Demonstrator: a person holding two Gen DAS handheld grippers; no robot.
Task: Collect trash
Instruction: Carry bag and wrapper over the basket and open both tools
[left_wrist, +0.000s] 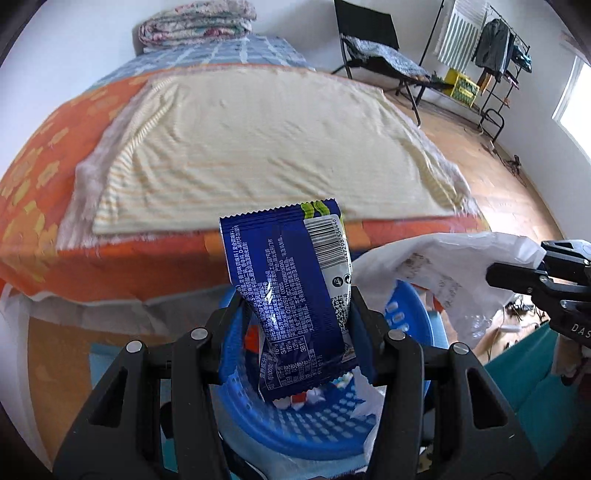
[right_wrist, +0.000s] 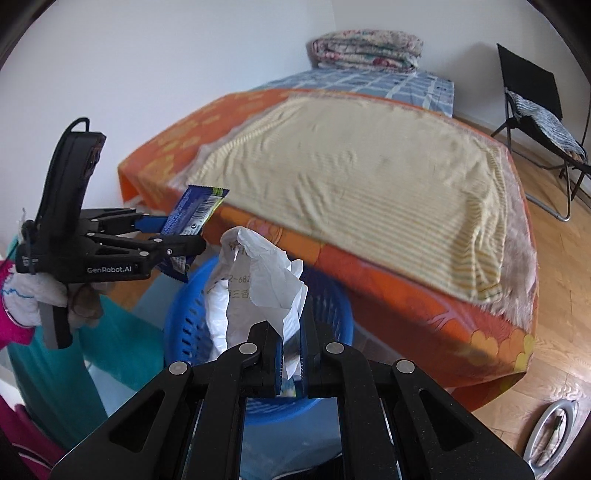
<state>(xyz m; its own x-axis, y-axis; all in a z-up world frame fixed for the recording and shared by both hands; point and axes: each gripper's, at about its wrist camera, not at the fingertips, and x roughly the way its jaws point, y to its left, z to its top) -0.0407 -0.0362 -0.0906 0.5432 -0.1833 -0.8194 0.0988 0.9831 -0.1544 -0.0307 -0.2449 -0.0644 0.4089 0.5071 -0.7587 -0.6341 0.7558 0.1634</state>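
Observation:
My left gripper (left_wrist: 297, 306) is shut on a blue snack wrapper (left_wrist: 280, 251), which stands upright between its fingers. It hangs over a blue perforated basket (left_wrist: 314, 421) lined with a white plastic bag (left_wrist: 461, 266). My right gripper (left_wrist: 495, 277) enters from the right edge, pinching that bag's rim. In the right wrist view, the right gripper (right_wrist: 291, 332) is shut on the bag (right_wrist: 266, 273) and lifts its edge above the basket (right_wrist: 184, 325). The left gripper (right_wrist: 181, 232) is at the left with the wrapper (right_wrist: 199, 206), above the basket's far-left rim.
A bed (left_wrist: 122, 266) with an orange sheet and a cream striped blanket (left_wrist: 266, 147) stands right behind the basket. A folded quilt (right_wrist: 365, 48) lies at its far end. A black folding chair (right_wrist: 535, 103) and a clothes rack (left_wrist: 495, 55) stand on the wooden floor.

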